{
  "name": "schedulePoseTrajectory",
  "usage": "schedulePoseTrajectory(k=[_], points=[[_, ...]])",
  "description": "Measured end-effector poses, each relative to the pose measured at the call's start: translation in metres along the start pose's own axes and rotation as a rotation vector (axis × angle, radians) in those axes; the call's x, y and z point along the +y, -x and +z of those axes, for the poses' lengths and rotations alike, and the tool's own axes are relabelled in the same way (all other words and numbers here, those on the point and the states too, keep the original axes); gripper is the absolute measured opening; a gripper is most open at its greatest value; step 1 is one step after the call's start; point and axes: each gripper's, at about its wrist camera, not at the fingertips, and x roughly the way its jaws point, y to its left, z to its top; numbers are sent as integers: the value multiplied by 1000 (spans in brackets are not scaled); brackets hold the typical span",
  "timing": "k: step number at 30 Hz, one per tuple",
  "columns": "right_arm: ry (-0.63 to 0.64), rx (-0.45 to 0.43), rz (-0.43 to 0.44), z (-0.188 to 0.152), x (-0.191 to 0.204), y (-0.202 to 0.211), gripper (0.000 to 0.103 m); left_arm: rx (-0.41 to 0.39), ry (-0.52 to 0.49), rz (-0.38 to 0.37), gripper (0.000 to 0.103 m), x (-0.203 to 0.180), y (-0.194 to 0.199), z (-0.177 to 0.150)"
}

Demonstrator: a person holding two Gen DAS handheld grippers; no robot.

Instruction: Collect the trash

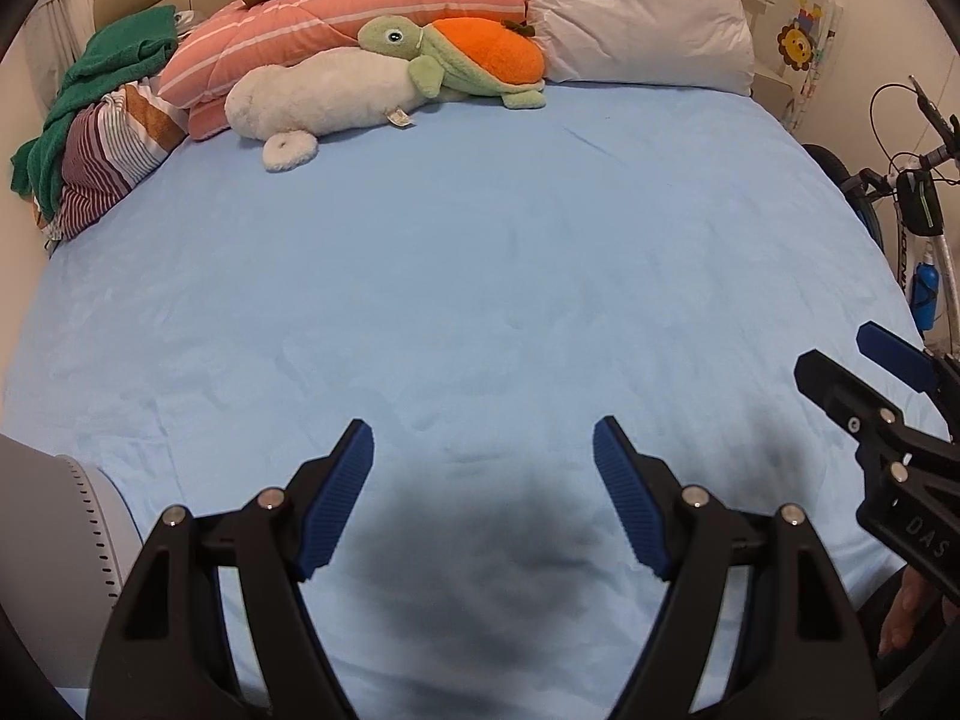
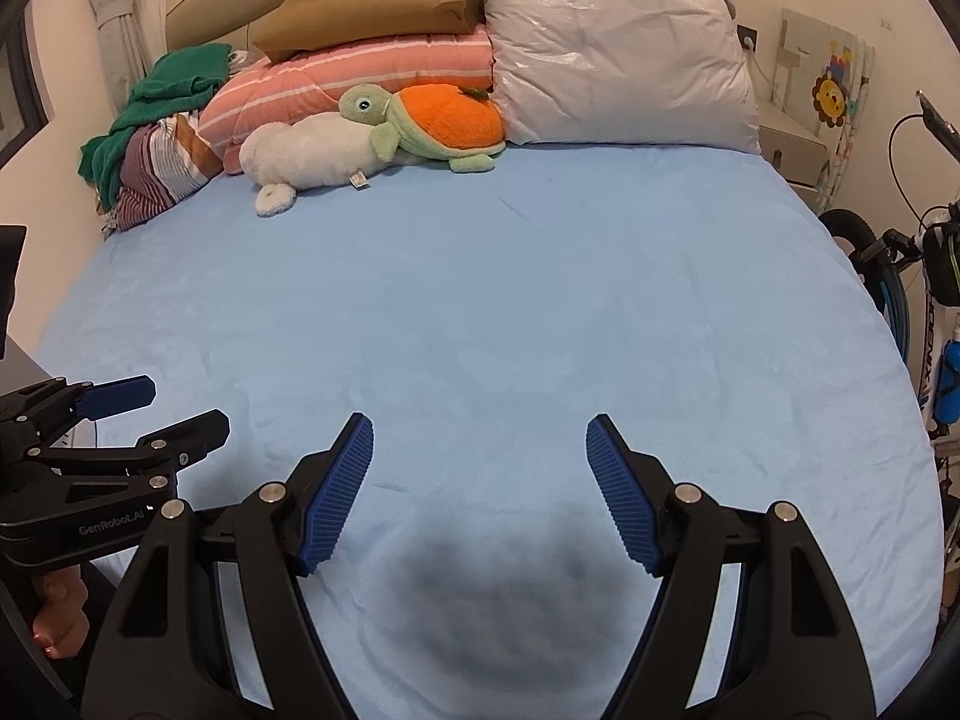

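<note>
Both grippers gape over the bed [image 1: 480, 276]; left gripper [image 2: 180, 420] reads "GenRobot.AI"

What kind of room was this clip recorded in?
Most likely a bedroom. A bed with a light blue sheet fills the view, with pillows and a plush turtle at its head. A bicycle is parked beside it. Both grippers hover open and empty.

Soft, even indoor light; dark foreground shadows; fisheye-warped edges.
</note>
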Motion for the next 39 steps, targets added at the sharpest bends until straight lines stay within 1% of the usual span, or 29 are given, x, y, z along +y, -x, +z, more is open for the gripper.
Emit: schedulePoseTrajectory(k=[5, 11, 15, 16, 17, 19, 21, 23, 26, 31, 39], points=[[-4, 6, -15, -1, -4, -10, 71, 0, 2, -3, 76, -1, -15, 5], [-29, 6, -41, -3, -11, -27, 71, 15, 31, -17, 76, 0, -34, 6], [-32, 12, -43, -3, -12, -30, 71, 34, 37, -14, 76, 2, -40, 5], [-30, 12, -44, -3, -12, -30, 71, 39, 40, -24, 76, 3, -40, 5], [-26, 12, -45, -3, -10, -30, 71, 38, 45, -34, 76, 4, -40, 4], [-16, 14, -47, -3, -8, -29, 71, 32, 42, -28, 76, 4, -38, 4], [-4, 15, -47, -3, -6, -26, 71, 20, 43, -20, 76, 3, -33, 4], [6, 14, -47, -4, -2, -22, 71, 5, 33, -29, 76, 3, -25, 4], [12, 4, -49, -3, 1, -13, 71, -40, 5, 1, 76, 0, -10, 3], [18, -17, -48, -2, 7, 7, 71, -56, 28, -38, 76, 3, 13, 0], [32, -55, -49, -4, 17, 41, 71, -84, 15, -30, 76, 6, 52, -10]])
